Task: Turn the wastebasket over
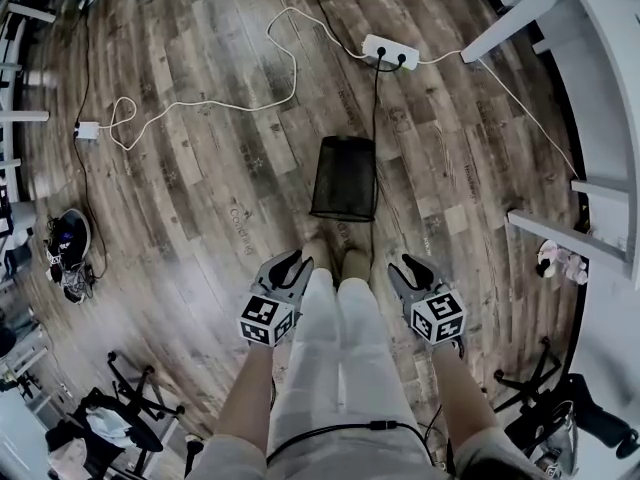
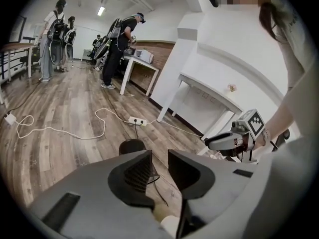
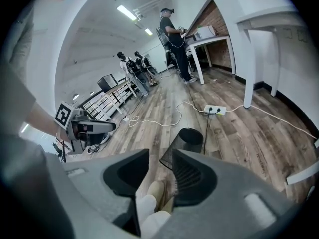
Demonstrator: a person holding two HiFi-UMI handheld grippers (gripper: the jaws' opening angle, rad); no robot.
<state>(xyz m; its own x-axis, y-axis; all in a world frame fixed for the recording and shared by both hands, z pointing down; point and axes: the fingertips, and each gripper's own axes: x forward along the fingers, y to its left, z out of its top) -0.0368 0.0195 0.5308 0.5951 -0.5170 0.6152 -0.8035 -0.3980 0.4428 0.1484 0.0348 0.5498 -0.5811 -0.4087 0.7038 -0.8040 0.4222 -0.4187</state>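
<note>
Wastebasket waits untouched ahead of you, left gripper and right gripper fingers parted, empty: the whole turn remains.

The legs wear white trousers, with pale beige shoes at their twelve o'clock end. A thin black cable curves across the waist at six o'clock. The grey plastic left gripper and right gripper have black-lined jaws. Each carries a white cube with black square markers.

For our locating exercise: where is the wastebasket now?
In the head view, the wastebasket sits centre frame, just ahead of the person's feet, power strip beyond.
</note>
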